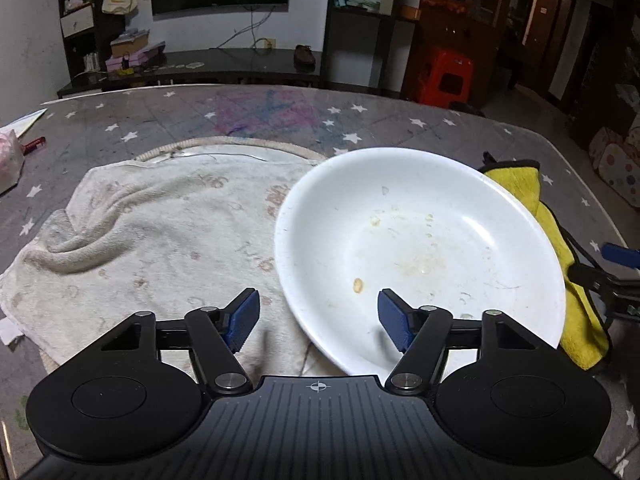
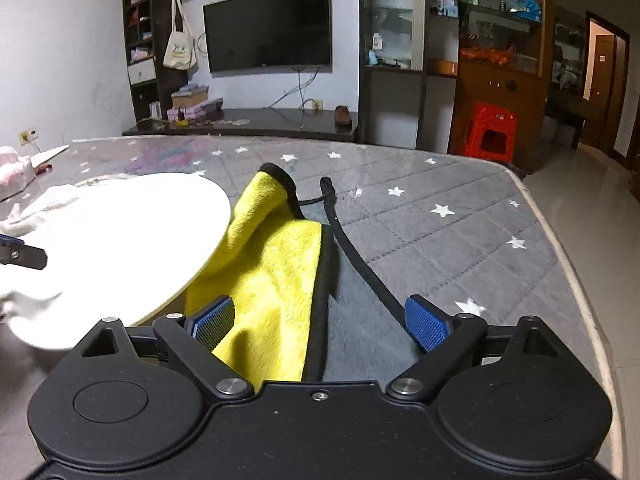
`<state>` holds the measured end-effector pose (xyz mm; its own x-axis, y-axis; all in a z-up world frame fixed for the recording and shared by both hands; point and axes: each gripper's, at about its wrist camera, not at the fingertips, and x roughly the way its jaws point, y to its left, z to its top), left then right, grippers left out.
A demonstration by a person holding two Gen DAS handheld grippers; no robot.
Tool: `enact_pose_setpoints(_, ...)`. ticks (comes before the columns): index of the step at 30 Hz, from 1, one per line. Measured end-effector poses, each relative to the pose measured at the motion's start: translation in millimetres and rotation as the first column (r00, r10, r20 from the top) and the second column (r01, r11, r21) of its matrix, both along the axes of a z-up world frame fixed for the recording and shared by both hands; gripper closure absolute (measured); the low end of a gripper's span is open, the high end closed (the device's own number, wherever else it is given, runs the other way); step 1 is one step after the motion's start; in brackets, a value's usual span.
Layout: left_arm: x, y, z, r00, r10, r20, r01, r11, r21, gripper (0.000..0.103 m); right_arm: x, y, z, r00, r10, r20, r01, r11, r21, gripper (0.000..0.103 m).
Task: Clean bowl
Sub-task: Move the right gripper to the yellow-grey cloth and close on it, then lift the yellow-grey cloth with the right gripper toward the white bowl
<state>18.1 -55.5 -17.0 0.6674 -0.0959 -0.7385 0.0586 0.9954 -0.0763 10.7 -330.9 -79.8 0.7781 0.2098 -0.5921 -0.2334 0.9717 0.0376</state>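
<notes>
Star-print table (image 1: 440,128): soiled bowl (image 1: 420,256) beside yellow cloth (image 2: 272,264), both jaws open.

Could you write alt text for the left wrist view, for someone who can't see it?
A dirty white bowl with food specks sits on a table, overlapping a beige towel and a yellow cloth. The left gripper hovers at the bowl's near rim, jaws open.
</notes>
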Motion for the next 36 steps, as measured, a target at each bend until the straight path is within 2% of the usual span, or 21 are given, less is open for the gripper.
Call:
enact_pose_setpoints(2,1,-2,-1,1.0,-0.005,-0.003,0.005,1.0,-0.005,0.042,7,1,-4,1.0,0.006,-0.024,-0.006,1.0,0.003,0.022)
enact_pose_setpoints(4,3,-4,-4,1.0,-0.013,-0.012,0.013,1.0,-0.005,0.045,9,3,-9,0.999,0.012,-0.036,-0.011,1.0,0.005,0.023)
enact_pose_setpoints(5,4,-5,-5,1.0,-0.012,-0.016,0.012,1.0,-0.005,0.045,7,5,-9,0.999,0.015,-0.028,-0.015,1.0,0.004,0.026)
enact_pose_setpoints(7,5,-7,-6,1.0,-0.011,-0.024,0.011,1.0,-0.003,0.047,5,6,-9,0.999,0.021,-0.024,-0.02,1.0,0.005,0.04)
enact_pose_setpoints(8,6,-9,-8,0.999,-0.007,-0.031,0.007,1.0,-0.001,0.047,3,7,-8,0.999,0.03,-0.025,-0.03,1.0,0.01,0.052)
enact_pose_setpoints(10,7,-10,-9,0.999,-0.004,-0.039,0.004,1.0,0.001,0.048,0,10,-6,0.999,0.041,-0.029,-0.041,0.999,0.017,0.062)
enact_pose_setpoints(12,7,-11,-11,0.999,-0.001,-0.045,0.002,1.0,0.005,0.053,-3,12,-4,0.998,0.047,-0.035,-0.046,0.999,0.027,0.078)
enact_pose_setpoints(14,9,-12,-14,0.998,0.003,-0.055,-0.002,1.0,0.024,0.061,-12,13,-5,0.998,0.053,-0.04,-0.05,0.997,0.066,0.084)
enact_pose_setpoints(20,11,-6,-14,0.998,0.004,-0.07,-0.003,1.0,0.006,0.067,-38,20,-5,0.995,0.091,-0.041,-0.084,0.987,0.135,0.088)
enact_pose_setpoints(25,13,-1,-13,0.996,-0.039,-0.082,0.039,0.999,-0.002,0.069,-55,29,-4,0.988,0.151,-0.024,-0.146,0.981,0.127,0.088)
enact_pose_setpoints(28,17,0,-11,0.994,-0.076,-0.085,0.077,0.997,0.009,0.069,-53,28,-2,0.985,0.171,-0.018,-0.167,0.976,0.137,0.088)
enact_pose_setpoints(32,24,-1,-9,0.989,-0.125,-0.078,0.129,0.991,0.046,0.069,-30,19,-4,0.986,0.167,-0.026,-0.159,0.969,0.191,0.088)
enact_pose_setpoints(36,34,1,-11,0.983,-0.162,-0.085,0.168,0.984,0.063,0.067,-11,6,-10,0.99,0.134,-0.044,-0.117,0.953,0.281,0.088)
